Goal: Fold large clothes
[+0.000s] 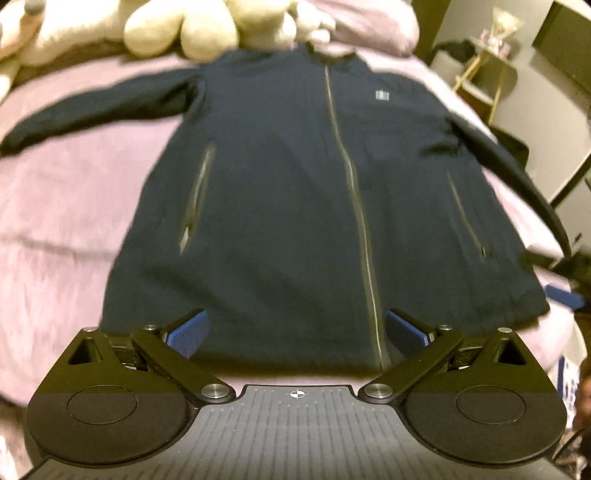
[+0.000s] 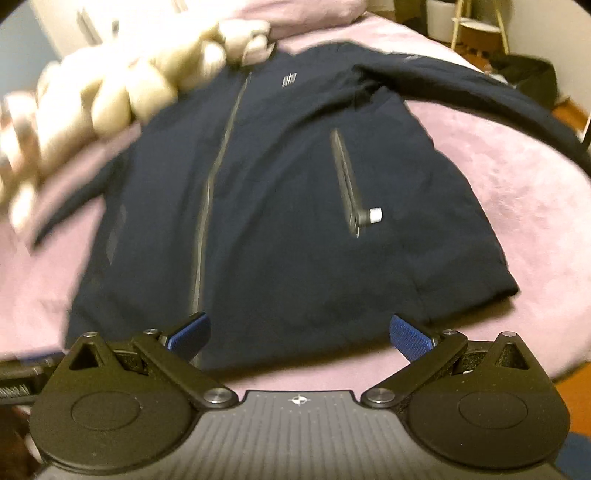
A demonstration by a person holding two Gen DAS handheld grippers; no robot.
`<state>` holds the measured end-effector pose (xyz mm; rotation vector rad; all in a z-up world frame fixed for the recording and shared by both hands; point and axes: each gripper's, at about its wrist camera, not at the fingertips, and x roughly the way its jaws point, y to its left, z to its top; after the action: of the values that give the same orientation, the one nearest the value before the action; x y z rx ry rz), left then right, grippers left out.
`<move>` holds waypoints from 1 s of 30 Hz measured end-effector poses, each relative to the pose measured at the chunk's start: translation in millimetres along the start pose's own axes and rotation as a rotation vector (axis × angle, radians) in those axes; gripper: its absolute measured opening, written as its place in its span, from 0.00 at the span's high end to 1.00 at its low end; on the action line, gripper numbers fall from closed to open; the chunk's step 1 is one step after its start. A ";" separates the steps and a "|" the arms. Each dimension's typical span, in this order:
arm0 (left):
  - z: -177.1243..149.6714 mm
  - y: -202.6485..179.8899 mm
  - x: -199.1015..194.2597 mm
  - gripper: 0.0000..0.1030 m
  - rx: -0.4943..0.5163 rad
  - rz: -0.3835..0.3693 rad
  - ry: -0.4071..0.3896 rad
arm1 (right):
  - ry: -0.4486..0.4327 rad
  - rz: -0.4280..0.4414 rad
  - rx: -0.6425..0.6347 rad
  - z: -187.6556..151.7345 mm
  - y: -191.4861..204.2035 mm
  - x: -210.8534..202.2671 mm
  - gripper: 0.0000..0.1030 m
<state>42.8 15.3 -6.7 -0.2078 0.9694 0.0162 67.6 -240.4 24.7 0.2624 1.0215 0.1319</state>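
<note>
Two sets of tongs are hovering at the near edge of the bed (image 1: 55,206), both with their blue pads spread wide apart and gripping nothing: the left tongs (image 1: 297,328) are sitting over the hem near the main zip (image 1: 354,192), and the right tongs (image 2: 299,332) are sitting over the hem further toward the garment's right-hand pocket side. Lying face up and zipped shut on the lilac bedcover is the jacket (image 1: 280,177), collar toward the far edge by the plush toys (image 1: 184,26), both sleeves spread outward; this flat layout is presumably exposing every edge for folding. One pocket zip pull (image 2: 371,216) is sticking out loose. Judging by the stance, no fold is yet begun, and both tongs are probably lining up to take the hem.
</note>
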 end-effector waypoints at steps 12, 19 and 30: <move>99.1 -16.1 84.9 0.00 -0.033 0.075 -0.069 | -0.497 0.033 0.703 86.7 -214.3 18.1 0.10; 135.0 -45.8 146.5 0.00 0.050 0.129 -0.112 | -0.553 -0.032 1.140 92.3 -311.1 72.2 0.59; 134.6 -14.3 188.3 0.00 -0.045 0.147 -0.048 | -0.542 -0.129 1.125 117.0 -346.9 84.0 0.87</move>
<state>261.0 11.0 -84.9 -0.1762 0.9355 0.1769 206.5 -572.4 -82.7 1.1792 0.4713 -0.6301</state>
